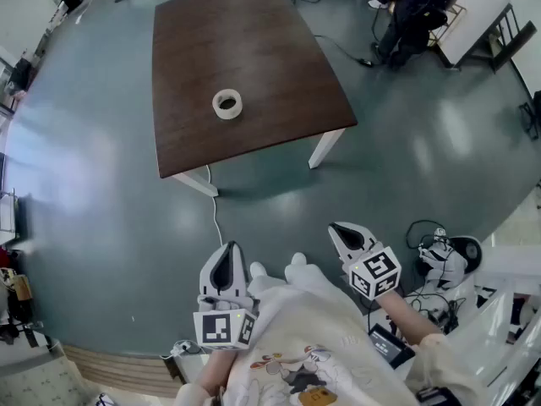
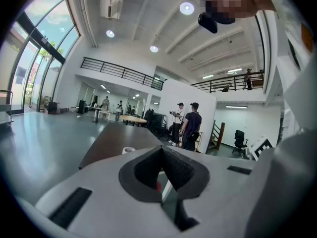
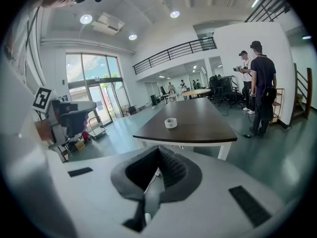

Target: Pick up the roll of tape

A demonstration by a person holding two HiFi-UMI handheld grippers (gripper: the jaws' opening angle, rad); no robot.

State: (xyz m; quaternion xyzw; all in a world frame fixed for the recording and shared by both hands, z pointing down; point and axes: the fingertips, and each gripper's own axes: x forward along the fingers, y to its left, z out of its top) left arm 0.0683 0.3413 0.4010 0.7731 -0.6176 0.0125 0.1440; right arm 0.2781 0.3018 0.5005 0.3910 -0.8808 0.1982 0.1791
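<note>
A whitish roll of tape (image 1: 226, 103) lies flat near the middle of a dark brown table (image 1: 279, 57) with white legs, well ahead of me across the grey floor. Both grippers are held close to my body, far short of the table. My left gripper (image 1: 226, 254) has its jaws together with nothing between them. It faces the table, and the roll of tape (image 2: 128, 149) peeks just over its body. My right gripper (image 1: 345, 232) is also shut and empty. In the right gripper view the roll of tape (image 3: 171, 123) sits on the table (image 3: 208, 125) beyond the gripper (image 3: 158, 152).
People (image 1: 414, 7) stand past the table's far right corner. A white cable (image 1: 215, 218) runs over the floor from the near table leg. Gear and cables (image 1: 439, 260) lie on the floor at my right. An office chair (image 3: 74, 118) stands off to the side.
</note>
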